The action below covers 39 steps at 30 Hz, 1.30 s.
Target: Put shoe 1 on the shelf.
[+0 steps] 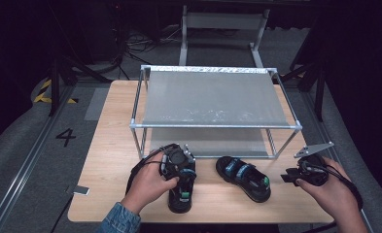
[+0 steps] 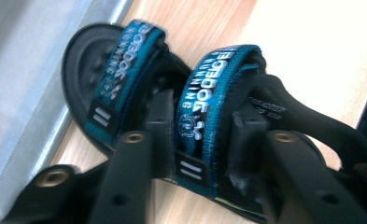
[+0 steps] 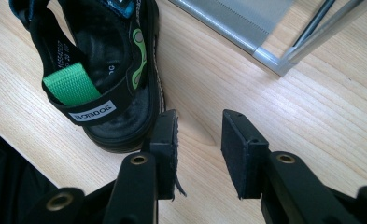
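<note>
The left gripper [image 2: 202, 135] has its jaws clamped on the rear teal strap [image 2: 209, 98] of the left sandal [image 1: 181, 187], one pad on each side of the webbing; in the high view this black sandal lies under the left hand [image 1: 152, 182] near the table's front edge, at about seven o'clock from the rack [image 1: 213, 125]. A second teal strap [image 2: 125, 63] crosses the same sandal's toe end, at eleven o'clock of the pads. The right gripper [image 3: 197, 149] has its jaws apart with nothing between them, just bare wooden table [image 3: 284, 102]; the right sandal [image 3: 104, 79], with its green heel tab [image 3: 71, 86], lies at ten o'clock of the jaws, just beside the left pad; whether they touch, I cannot tell. The rack's metal corner [image 3: 270, 58] stands at one o'clock.
</note>
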{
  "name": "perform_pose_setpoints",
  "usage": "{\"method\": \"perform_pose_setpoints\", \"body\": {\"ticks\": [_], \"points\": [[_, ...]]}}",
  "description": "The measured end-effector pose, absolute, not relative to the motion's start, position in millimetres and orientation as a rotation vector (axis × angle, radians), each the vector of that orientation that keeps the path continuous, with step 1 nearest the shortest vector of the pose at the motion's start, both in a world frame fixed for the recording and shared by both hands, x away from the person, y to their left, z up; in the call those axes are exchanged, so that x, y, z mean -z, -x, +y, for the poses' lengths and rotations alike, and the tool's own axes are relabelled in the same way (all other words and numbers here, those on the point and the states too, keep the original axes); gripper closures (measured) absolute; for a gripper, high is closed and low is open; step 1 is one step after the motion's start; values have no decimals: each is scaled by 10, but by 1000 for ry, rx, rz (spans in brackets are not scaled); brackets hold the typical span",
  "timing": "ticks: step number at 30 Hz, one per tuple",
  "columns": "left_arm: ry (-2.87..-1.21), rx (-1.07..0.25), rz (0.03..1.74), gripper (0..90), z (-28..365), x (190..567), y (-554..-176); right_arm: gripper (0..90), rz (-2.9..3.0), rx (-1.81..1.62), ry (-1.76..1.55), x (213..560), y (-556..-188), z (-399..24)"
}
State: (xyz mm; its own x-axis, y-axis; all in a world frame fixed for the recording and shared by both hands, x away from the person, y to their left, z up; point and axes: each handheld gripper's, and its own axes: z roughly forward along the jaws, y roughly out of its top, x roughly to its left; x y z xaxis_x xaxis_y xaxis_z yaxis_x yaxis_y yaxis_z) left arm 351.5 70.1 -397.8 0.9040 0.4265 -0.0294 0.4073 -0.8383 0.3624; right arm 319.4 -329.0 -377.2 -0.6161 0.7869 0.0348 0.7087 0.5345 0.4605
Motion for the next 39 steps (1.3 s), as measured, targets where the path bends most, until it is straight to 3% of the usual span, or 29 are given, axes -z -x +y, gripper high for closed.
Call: {"method": "perform_pose_setpoints", "body": {"ticks": [13,39], "points": [[-2667,-48,585,703,795,3901,-3548,668,2599,-650,-1266,3778,-3194,-3275],[-2601,-85,557,703,777,3316,-3413,669,2590,-661,-1283,3775,-3221,-3323]]}}
